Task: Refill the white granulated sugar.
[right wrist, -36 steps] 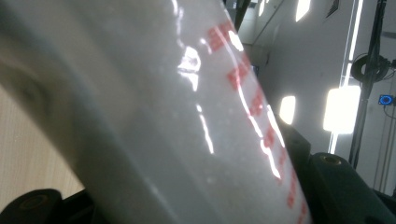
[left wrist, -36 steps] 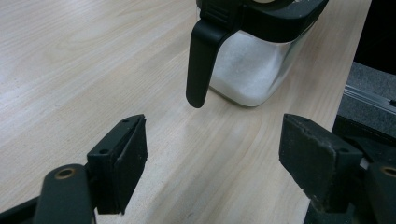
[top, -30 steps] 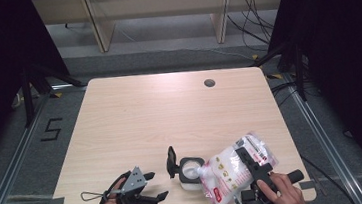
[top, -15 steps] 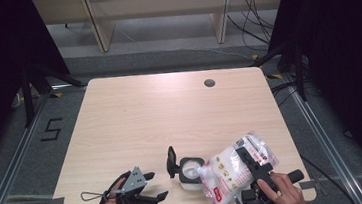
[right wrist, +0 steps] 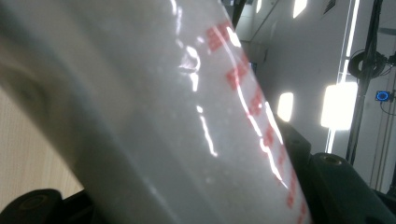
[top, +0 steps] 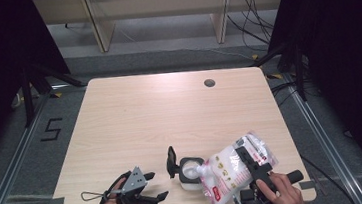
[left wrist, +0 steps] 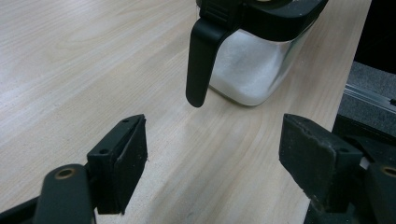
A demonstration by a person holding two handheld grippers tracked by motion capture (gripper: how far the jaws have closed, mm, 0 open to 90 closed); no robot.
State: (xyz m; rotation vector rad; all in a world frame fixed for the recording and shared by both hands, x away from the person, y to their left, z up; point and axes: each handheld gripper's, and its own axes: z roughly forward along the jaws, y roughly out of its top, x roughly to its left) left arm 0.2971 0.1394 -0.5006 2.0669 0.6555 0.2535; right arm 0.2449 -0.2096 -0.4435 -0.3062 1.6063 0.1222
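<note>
Over the jar (top: 190, 174), the right claw (top: 252, 168) grips the tilted bag (top: 231, 173); left claw (top: 154, 186) gapes wide beside it.

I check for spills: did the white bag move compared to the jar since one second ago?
No. The bag keeps its corner at the jar mouth.

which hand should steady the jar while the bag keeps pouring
Left. The left gripper is open and free, its fingers facing the jar by its black handle. The right gripper is shut on the tilted bag.
</note>
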